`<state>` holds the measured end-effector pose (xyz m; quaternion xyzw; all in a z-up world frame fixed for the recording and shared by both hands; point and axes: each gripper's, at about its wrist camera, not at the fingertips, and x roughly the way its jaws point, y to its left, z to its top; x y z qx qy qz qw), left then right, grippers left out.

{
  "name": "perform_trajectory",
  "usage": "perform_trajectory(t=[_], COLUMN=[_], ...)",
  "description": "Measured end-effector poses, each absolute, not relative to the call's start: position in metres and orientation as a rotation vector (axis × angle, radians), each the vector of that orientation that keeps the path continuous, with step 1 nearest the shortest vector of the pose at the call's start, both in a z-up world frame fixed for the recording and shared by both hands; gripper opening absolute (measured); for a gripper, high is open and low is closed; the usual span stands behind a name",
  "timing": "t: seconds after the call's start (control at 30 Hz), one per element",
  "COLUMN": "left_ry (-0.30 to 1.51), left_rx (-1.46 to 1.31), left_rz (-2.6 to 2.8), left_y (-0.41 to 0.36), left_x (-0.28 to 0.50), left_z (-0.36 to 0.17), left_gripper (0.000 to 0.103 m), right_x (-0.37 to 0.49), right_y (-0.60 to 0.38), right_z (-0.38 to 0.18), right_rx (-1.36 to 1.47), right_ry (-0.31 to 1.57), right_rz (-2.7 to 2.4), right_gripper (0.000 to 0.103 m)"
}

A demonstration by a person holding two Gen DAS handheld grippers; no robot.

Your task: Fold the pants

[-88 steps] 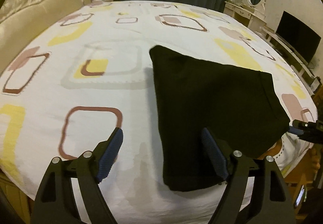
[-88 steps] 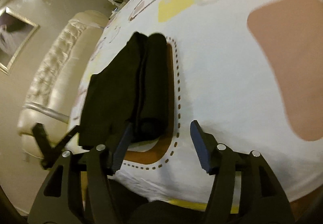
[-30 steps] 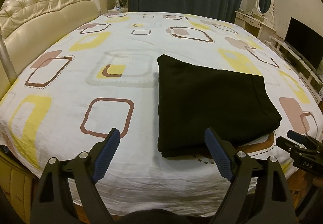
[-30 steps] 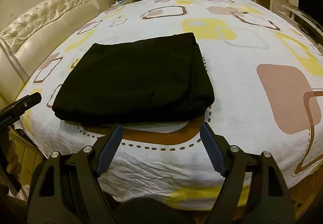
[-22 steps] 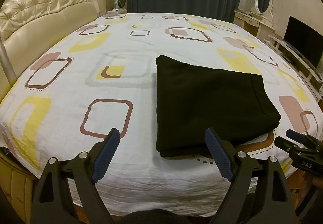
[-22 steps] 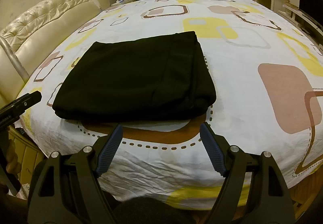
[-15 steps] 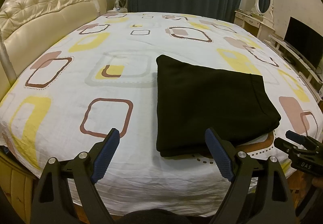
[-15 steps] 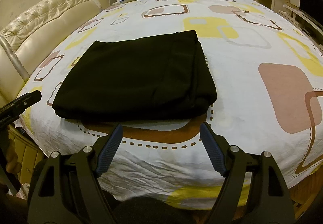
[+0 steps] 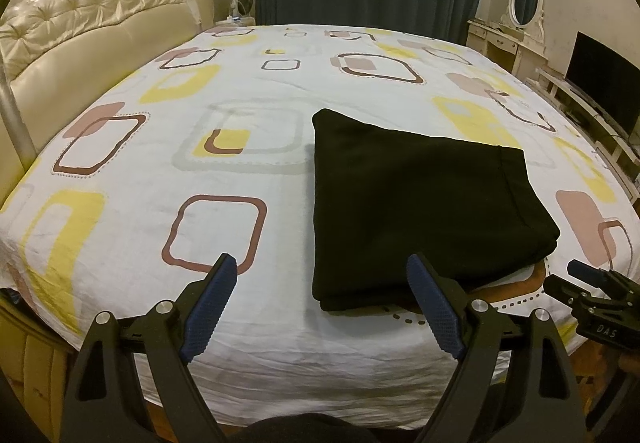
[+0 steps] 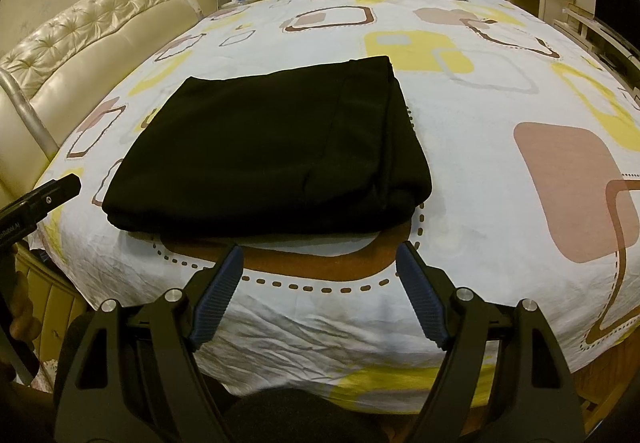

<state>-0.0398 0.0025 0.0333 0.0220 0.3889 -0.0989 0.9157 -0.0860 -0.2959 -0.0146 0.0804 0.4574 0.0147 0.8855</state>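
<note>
The black pants sit folded flat on the bed, near its front edge. The left gripper and right gripper both hang wide apart, holding nothing, just short of that edge.

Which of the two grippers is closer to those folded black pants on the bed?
Right, probably. The right gripper hangs open just off the near edge of the folded black pants. The left gripper is open too, off their near-left corner.
</note>
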Motion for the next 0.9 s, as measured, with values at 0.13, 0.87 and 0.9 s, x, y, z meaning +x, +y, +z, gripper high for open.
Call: perform_trajectory(t=[0.13, 0.87, 0.9], left_ry=[0.802, 0.806, 0.809], left_rx=[0.044, 0.009, -0.018], left_rz=[-0.203, -0.263, -0.301], left_y=[0.0023, 0.0028, 0.0041], left_x=[-0.0404, -0.0407, -0.0410], left_z=[0.0330, 0.0361, 0.0372], left_gripper=[0.086, 0.087, 0.088], right_x=[-0.0861, -0.0864, -0.0867], right_y=[-0.2953, -0.2894, -0.2893], right_z=[-0.0153, -0.0220, -0.0220], right_rx=[0.165, 0.156, 0.157], right_ry=[0.955, 0.974, 0.973], right_rz=[0.032, 0.048, 0.049], right_gripper=[0.078, 0.078, 0.078])
